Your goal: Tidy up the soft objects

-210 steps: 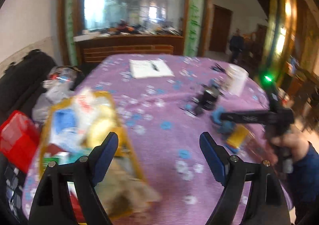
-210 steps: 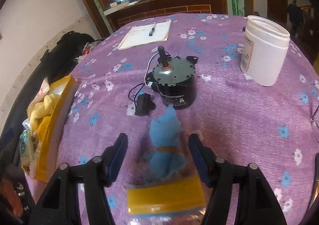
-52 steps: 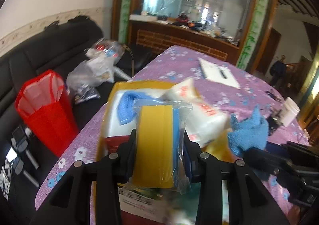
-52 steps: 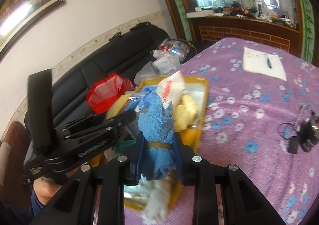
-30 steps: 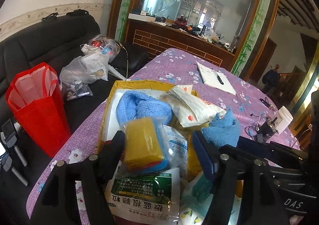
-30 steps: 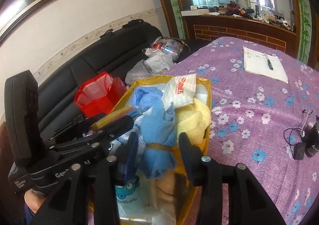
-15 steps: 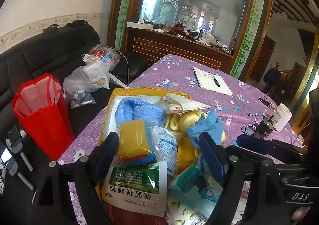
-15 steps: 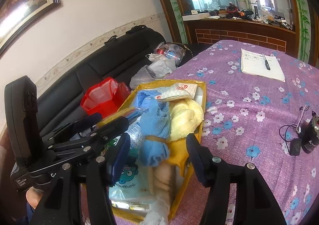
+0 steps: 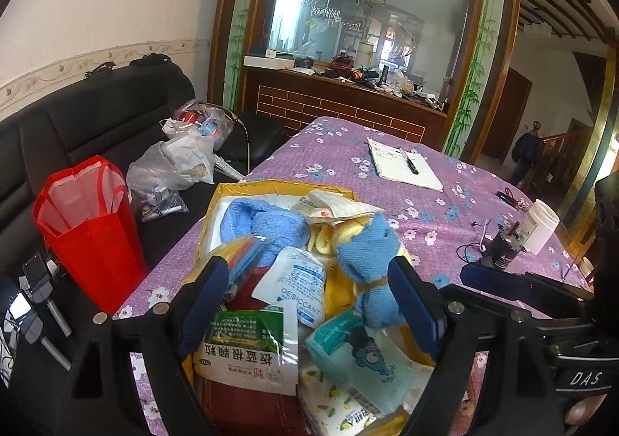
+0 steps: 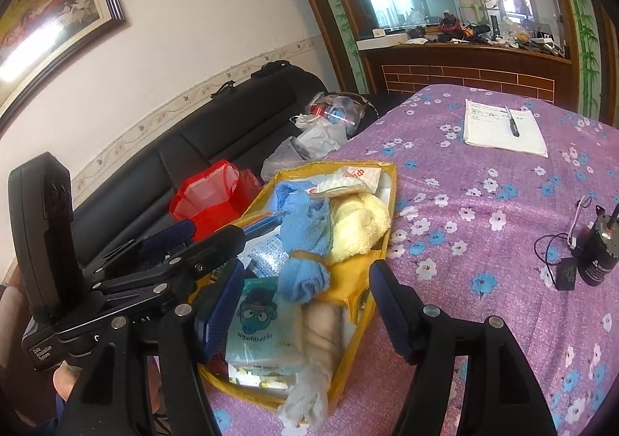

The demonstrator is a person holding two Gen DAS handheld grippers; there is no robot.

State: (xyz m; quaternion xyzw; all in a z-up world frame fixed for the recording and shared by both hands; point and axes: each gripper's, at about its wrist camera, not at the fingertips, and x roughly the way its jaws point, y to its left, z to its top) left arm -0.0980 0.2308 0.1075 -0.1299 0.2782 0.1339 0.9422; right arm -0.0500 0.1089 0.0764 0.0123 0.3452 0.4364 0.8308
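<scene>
A blue terry cloth tied with a yellow band (image 10: 305, 242) lies on top of the heap in the yellow open box (image 10: 389, 200) on the purple flowered tabletop (image 10: 483, 211). Counted there: two blue cloths, one pale yellow towel (image 10: 358, 225), one bagged yellow sponge (image 9: 236, 250) and perhaps four printed packets, partly buried. Both the left hand-held gripper (image 9: 309, 304) and the right hand-held gripper (image 10: 305, 304) hang released above the box, empty. One red bag (image 9: 89, 227) stands beside it; one black motor (image 10: 601, 248) lies well apart.
</scene>
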